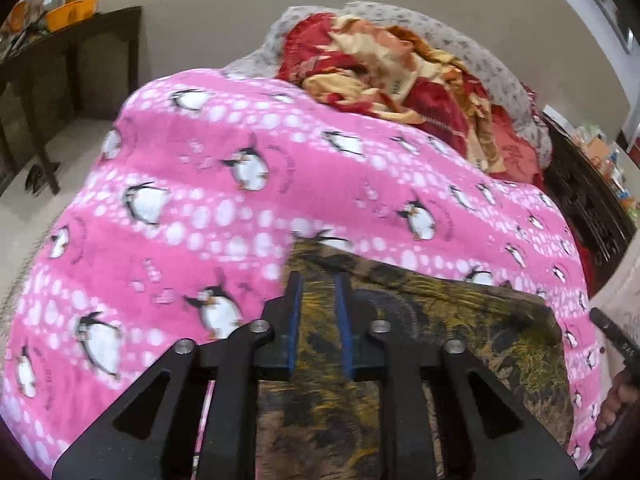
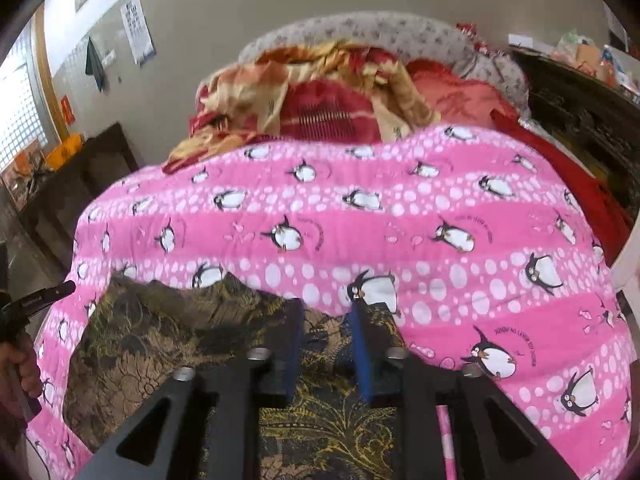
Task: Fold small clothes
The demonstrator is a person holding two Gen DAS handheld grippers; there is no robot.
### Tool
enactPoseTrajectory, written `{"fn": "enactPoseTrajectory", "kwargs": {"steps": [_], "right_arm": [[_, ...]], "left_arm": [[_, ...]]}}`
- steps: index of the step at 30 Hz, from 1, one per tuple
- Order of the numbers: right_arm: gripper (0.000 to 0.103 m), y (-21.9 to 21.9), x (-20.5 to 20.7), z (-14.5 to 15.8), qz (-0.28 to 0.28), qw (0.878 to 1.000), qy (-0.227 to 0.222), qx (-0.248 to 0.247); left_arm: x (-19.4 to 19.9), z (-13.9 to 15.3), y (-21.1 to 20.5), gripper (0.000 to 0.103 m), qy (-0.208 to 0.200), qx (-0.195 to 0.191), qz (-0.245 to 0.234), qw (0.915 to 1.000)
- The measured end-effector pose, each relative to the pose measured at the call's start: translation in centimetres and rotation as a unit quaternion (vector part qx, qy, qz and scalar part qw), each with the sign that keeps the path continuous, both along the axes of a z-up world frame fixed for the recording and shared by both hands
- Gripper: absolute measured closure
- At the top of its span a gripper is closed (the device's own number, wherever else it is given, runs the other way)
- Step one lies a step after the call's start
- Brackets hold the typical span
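A small dark garment with a brown and yellow leaf print (image 1: 420,344) lies flat on a pink penguin-print blanket (image 1: 208,184). My left gripper (image 1: 318,280) hovers over the garment's far left corner, jaws open with a narrow gap, nothing between them. In the right wrist view the same garment (image 2: 160,340) spreads to the left, and my right gripper (image 2: 328,308) sits over its far right edge, jaws open, blue pads (image 2: 362,344) clear of the cloth. The pink blanket (image 2: 360,220) fills the middle of that view.
A heap of red and yellow bedding (image 1: 392,68) and a grey patterned pillow (image 2: 360,28) lie beyond the blanket. A dark wooden table (image 1: 68,52) stands at left, a dark carved headboard (image 1: 588,204) at right. The other gripper's handle and hand (image 2: 24,320) show at the edge.
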State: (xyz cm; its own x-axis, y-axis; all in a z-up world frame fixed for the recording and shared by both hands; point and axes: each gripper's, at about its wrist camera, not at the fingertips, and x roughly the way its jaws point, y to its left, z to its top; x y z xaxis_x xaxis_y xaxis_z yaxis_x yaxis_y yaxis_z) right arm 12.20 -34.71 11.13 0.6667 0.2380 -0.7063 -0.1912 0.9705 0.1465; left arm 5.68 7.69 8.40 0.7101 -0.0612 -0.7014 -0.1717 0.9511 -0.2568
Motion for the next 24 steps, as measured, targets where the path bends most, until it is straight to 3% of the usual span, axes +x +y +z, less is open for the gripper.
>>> {"fn": "enactPoseTrajectory", "kwargs": {"steps": [5, 9, 11, 14, 15, 17, 20, 24], "right_arm": [[0.072, 1.0, -0.2, -3.8, -0.056, 0.998, 0.026, -0.003], [0.070, 1.6, 2.0, -7.1, -0.087, 0.995, 0.042, -0.033], [0.063, 1.2, 3.0, -8.6, -0.080, 0.994, 0.044, -0.053], [0.045, -1.9, 3.9, -10.2, -0.091, 0.993, 0.067, 0.022], [0.045, -3.1, 4.3, -10.6, -0.089, 0.992, 0.073, 0.059], [0.045, -4.5, 4.6, -10.8, -0.092, 0.988, 0.074, 0.103], [0.060, -6.2, 4.0, -10.7, -0.119, 0.980, 0.062, 0.144], [0.061, -9.6, 2.1, -10.4, -0.217, 0.958, 0.042, 0.185]], "left_arm": [[4.2, -2.8, -4.9, 0.076, 0.012, 0.003, -0.057, 0.9983], [5.9, -7.9, -6.3, 0.067, 0.057, 0.076, -0.080, 0.9923], [4.2, -7.9, -4.7, 0.067, 0.029, 0.035, -0.065, 0.9968], [2.2, -8.1, -2.6, 0.067, 0.025, -0.019, -0.049, 0.9983], [1.7, -8.3, -2.1, 0.067, 0.023, -0.034, -0.046, 0.9981], [1.1, -8.3, -1.8, 0.067, 0.018, -0.043, -0.044, 0.9980], [0.3, -8.3, -2.4, 0.067, 0.018, -0.027, -0.046, 0.9984], [-0.5, -8.5, -2.4, 0.067, 0.012, -0.034, -0.044, 0.9984]]}}
